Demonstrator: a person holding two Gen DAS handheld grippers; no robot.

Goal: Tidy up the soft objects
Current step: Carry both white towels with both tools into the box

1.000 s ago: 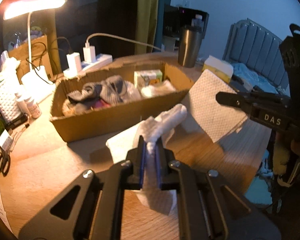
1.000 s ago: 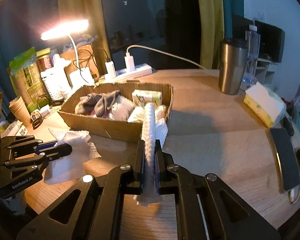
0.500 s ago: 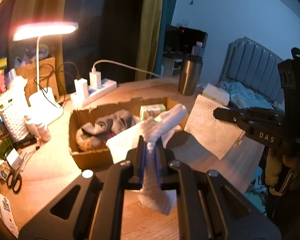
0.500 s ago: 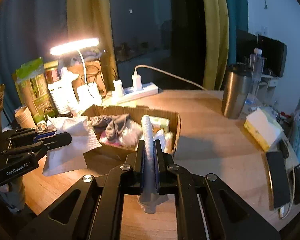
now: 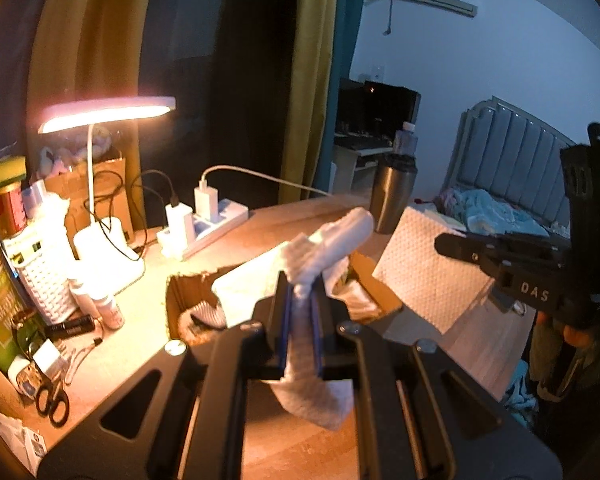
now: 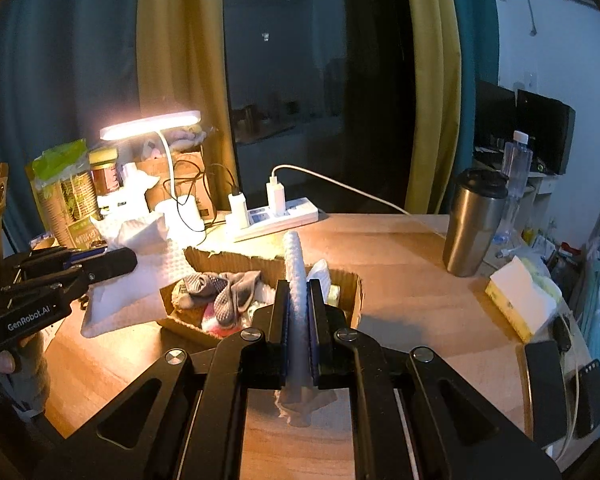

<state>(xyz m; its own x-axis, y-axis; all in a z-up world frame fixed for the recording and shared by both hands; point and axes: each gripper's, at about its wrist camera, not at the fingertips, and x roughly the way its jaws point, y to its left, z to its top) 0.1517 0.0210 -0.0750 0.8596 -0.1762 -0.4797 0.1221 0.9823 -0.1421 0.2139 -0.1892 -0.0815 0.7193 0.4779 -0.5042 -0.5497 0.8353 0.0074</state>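
Left gripper (image 5: 299, 296), right gripper (image 6: 299, 300) clamp white cloth (image 5: 428, 272) above cardboard box (image 6: 260, 258).

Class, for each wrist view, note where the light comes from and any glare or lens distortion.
Left wrist view: the desk lamp glares warm, blowing out the table beneath; the edges bend. Right wrist view: same lamp, dark window behind, curtains bowed by the fisheye.

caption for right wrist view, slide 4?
Right tongs clamp a white textured cloth above the cardboard box of socks.
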